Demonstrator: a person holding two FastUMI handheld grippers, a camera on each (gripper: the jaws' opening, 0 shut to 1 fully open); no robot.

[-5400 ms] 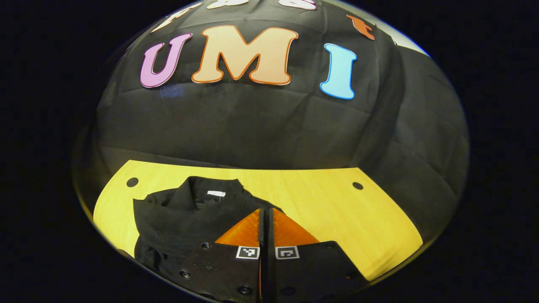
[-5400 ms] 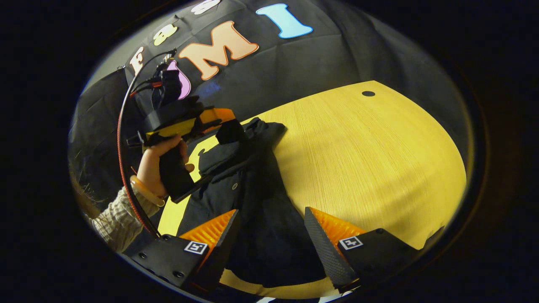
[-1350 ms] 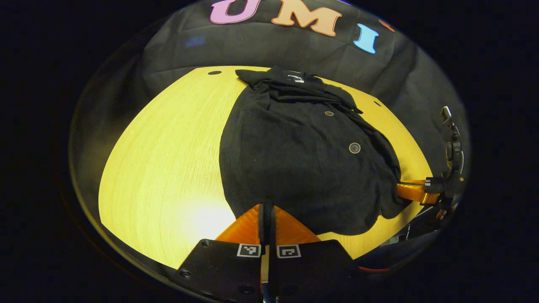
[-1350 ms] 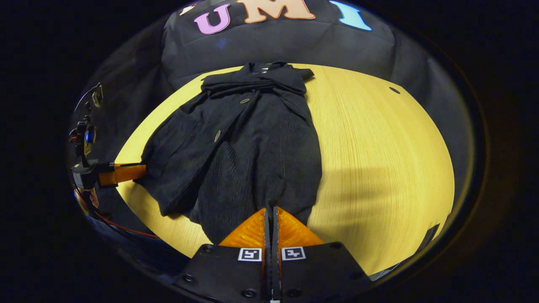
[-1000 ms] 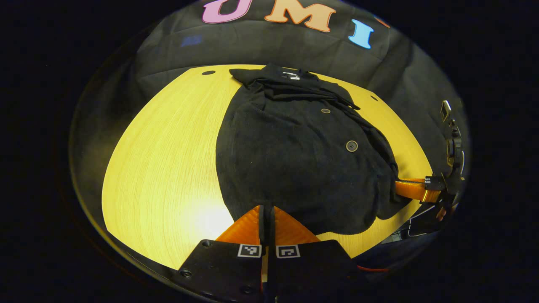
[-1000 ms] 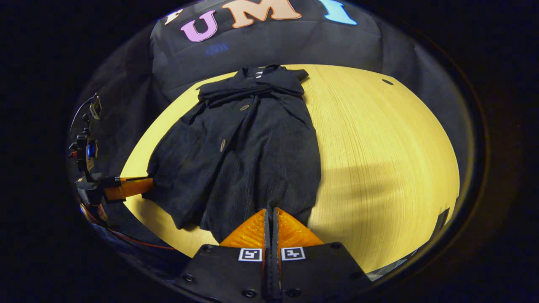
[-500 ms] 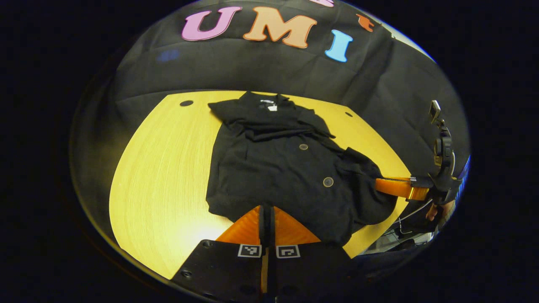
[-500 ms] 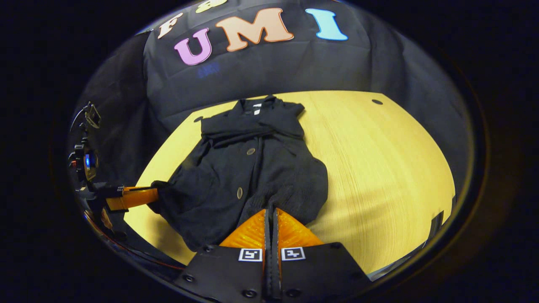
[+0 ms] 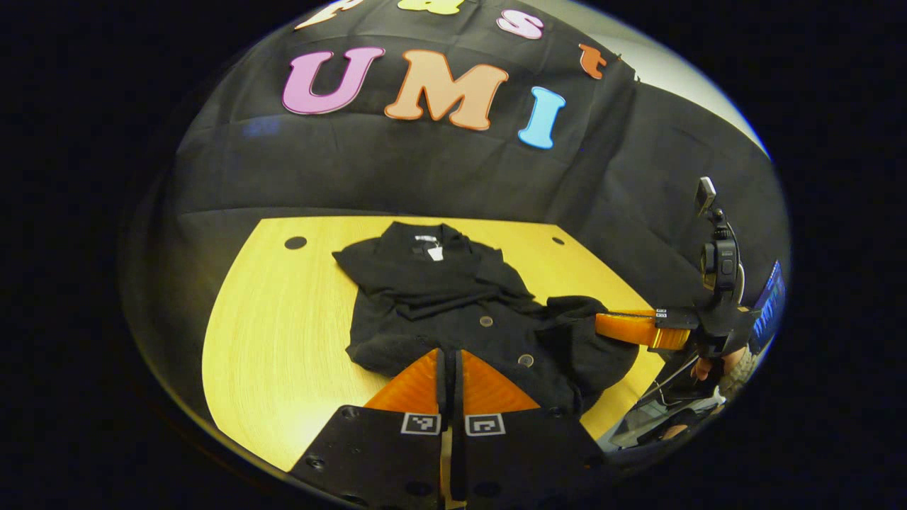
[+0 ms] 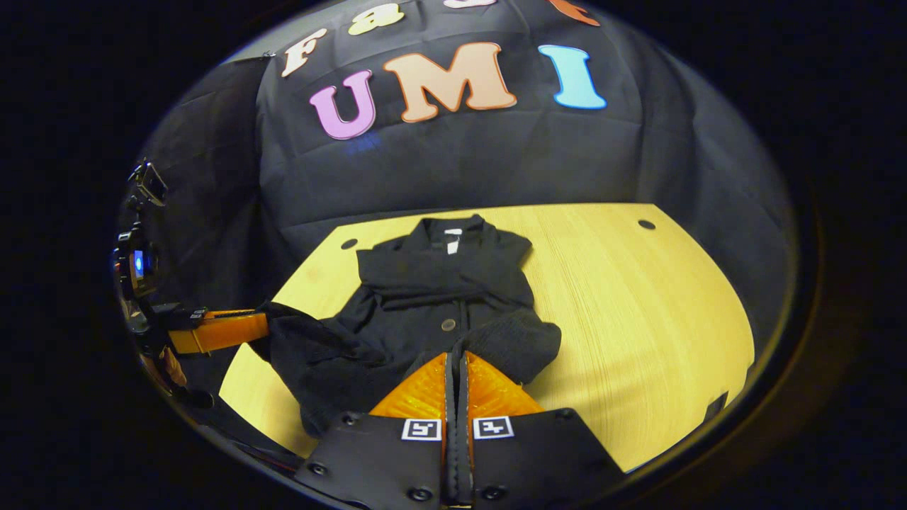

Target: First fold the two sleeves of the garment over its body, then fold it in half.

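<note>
Left gripper view. The yellow wooden bench (image 9: 262, 312) is carrying the black garment (image 9: 453, 312), which is lying with its collar and white neck label (image 9: 434, 251) toward the booth wall. Two round buttons (image 9: 486, 321) are showing down the front. The near hem is lifting off the bench and bunching toward the collar. At the bottom edge, the left gripper (image 9: 449, 368) is pressing its orange fingers together, with black cloth meeting their tips; both fingers are clamping the hem. At the right edge, the right gripper (image 9: 602, 324) is reaching in sideways, its orange fingers meeting a raised fold of the hem. The hand (image 9: 708, 365) holding it is partly showing beneath its black body.

Right gripper view. At the left edge, the left gripper (image 10: 261, 327) is extending sideways, its orange fingers touching the garment's (image 10: 439, 290) near left corner, which is pulled up off the bench (image 10: 638, 319). The sleeves are lying folded across the chest below the collar. At the bottom centre, the right gripper (image 10: 456, 375) is holding its fingers closed with no gap, pinching the rolled hem directly at their tips. The bench surface to the right of the garment is lying bare, with a small dark hole (image 10: 645, 224) near its far corner.
</note>
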